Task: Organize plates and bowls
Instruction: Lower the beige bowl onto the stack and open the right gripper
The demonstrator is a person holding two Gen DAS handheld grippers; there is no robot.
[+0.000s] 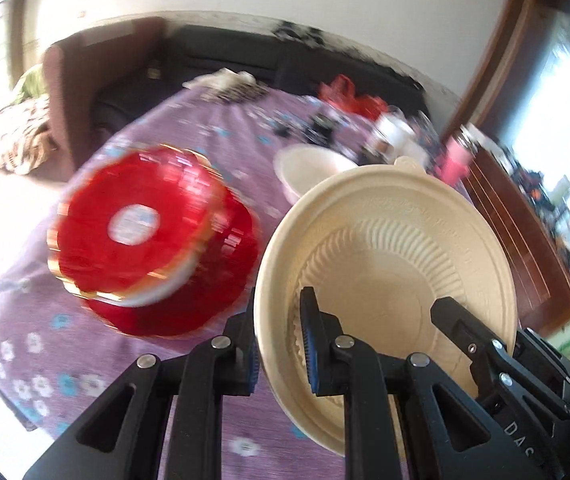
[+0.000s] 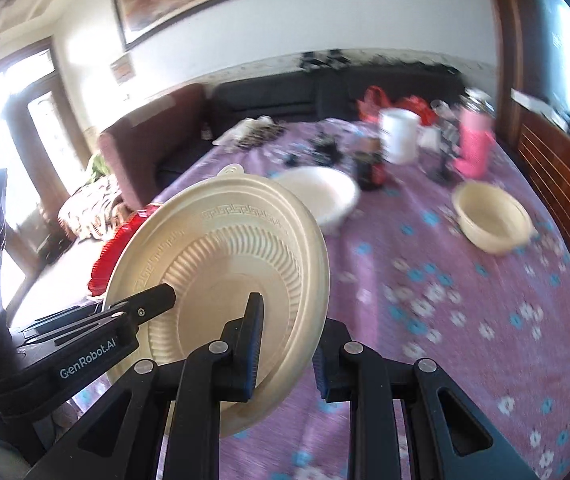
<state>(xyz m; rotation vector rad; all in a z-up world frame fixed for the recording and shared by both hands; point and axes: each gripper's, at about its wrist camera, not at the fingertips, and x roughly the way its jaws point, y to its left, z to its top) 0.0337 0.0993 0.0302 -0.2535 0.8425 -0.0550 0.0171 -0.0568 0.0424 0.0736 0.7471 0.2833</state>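
The left claw (image 1: 281, 344) is pressed together on the near rim of a beige ribbed plate (image 1: 385, 240), one pad on the face and one behind the edge. The right claw (image 2: 285, 352) pinches the same plate's rim on the opposite side, its jaws slightly wider because the rim there is thicker. Between the two, the plate hangs clear of the table (image 2: 465, 320), tipped steeply on edge, with its small tab uppermost.

The step looks like carrying this plate to its pile. Both hands share one thin, flexible piece, so they should travel together and keep the same spacing. Pulling apart would tear a rim free, and pushing in would buckle it. Roll both wrists evenly to bring the plate flat before lowering.

Just left of the plate sits a stack of red plates (image 1: 145, 236). A white bowl (image 2: 321, 192) lies just beyond it, and a beige bowl (image 2: 493, 216) stands well apart to the right. A white container (image 2: 399, 136) and a pink cup (image 2: 473, 144) crowd the far edge, so keep the swing low and short there.
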